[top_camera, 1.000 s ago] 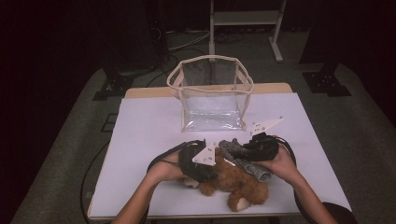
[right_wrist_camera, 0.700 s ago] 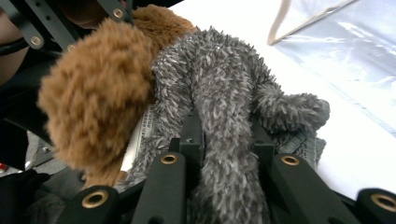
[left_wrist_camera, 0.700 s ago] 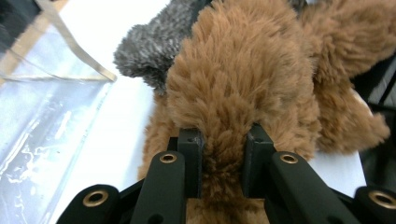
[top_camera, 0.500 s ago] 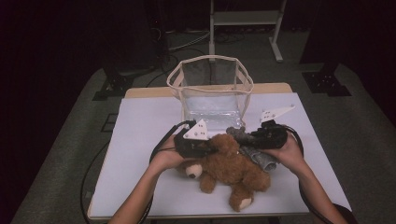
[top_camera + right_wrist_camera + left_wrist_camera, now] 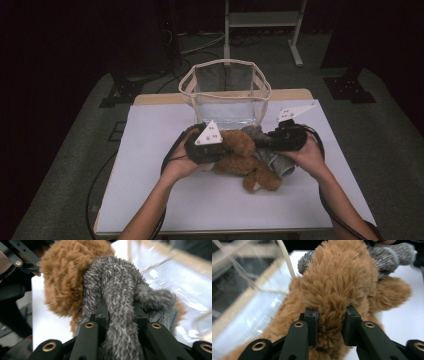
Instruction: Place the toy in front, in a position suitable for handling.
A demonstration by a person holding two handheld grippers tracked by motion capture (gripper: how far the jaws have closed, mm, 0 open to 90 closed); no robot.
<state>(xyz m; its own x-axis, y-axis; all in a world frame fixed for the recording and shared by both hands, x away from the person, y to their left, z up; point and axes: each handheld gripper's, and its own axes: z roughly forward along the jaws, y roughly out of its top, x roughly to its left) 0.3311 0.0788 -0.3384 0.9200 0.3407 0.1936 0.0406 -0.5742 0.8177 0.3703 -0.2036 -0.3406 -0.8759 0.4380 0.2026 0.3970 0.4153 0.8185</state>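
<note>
- One shaggy brown plush teddy bear point(image 5: 243, 156), clamped in the left gripper point(image 5: 329, 326) fingers point(image 5: 312, 326), fur bulging between them.
- One fuzzy grey knitted soft toy point(image 5: 117, 305), pinched by the right gripper point(image 5: 120, 317) fingers, pressed against the bear.
- One clear plastic, cream-trimmed bag point(image 5: 226, 95), upright beyond both grippers.
- One flat white desk point(image 5: 150, 150) below.

Overhead light falls on the white surface point(image 5: 165, 150), while the room around it stays nearly black. Glare streaks the clear bag point(image 5: 227, 102). In both gripper views, fur is sharp; the background blurs.
</note>
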